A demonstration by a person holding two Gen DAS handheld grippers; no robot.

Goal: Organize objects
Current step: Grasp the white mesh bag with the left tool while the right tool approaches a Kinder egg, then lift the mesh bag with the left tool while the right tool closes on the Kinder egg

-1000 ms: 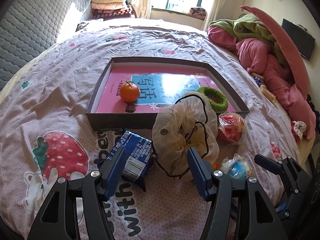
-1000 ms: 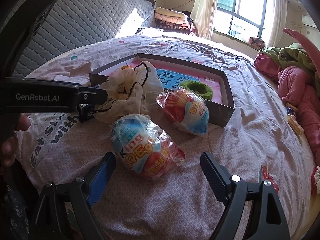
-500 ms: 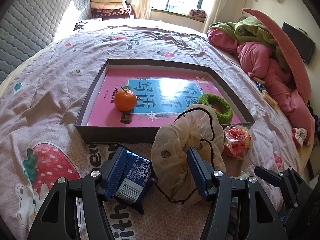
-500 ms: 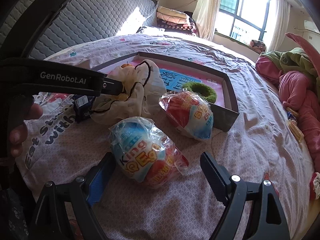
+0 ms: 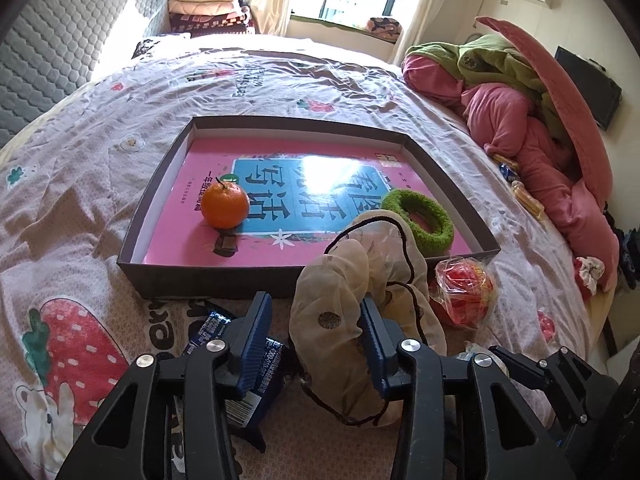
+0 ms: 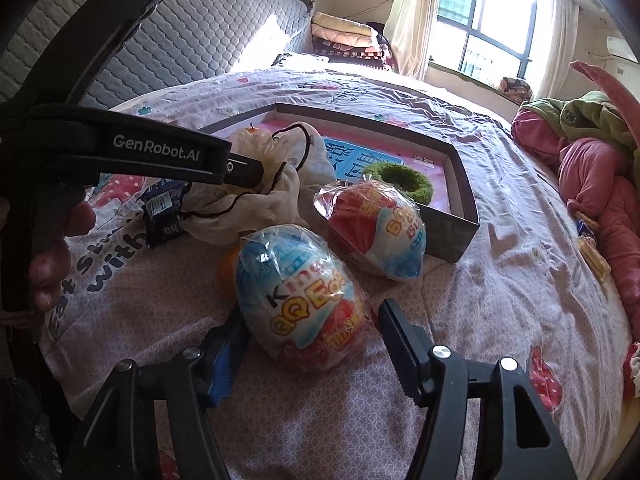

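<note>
As both pairs of jaws draw in from the wide spread of a second ago, two pickups take shape on the patterned bedspread (image 5: 80,208). The left gripper (image 5: 316,344), having edged forward, now has its jaws about half open, the right pad pressed into the cream drawstring pouch (image 5: 360,300) and the left pad lying over the dark blue snack packet (image 5: 244,392); whether the pouch is truly pinched cannot be told. The right gripper (image 6: 308,344) has also narrowed around the blue-topped wrapped egg (image 6: 304,296); its left pad is at the wrapper, the right pad just beside it, so a firm hold looks near but not certain. Just ahead of both tools lies the shallow grey box (image 5: 136,240), the likely destination, lined with one pink book (image 5: 280,184) and already holding one orange (image 5: 224,208) and one green ring (image 5: 420,220). Outside it, counted: two wrapped eggs, the second, red one (image 6: 376,228) resting against the box's near corner; one pouch; one snack packet; and an orange shape (image 6: 228,276) half hidden behind the near egg, possibly a second fruit.
</note>
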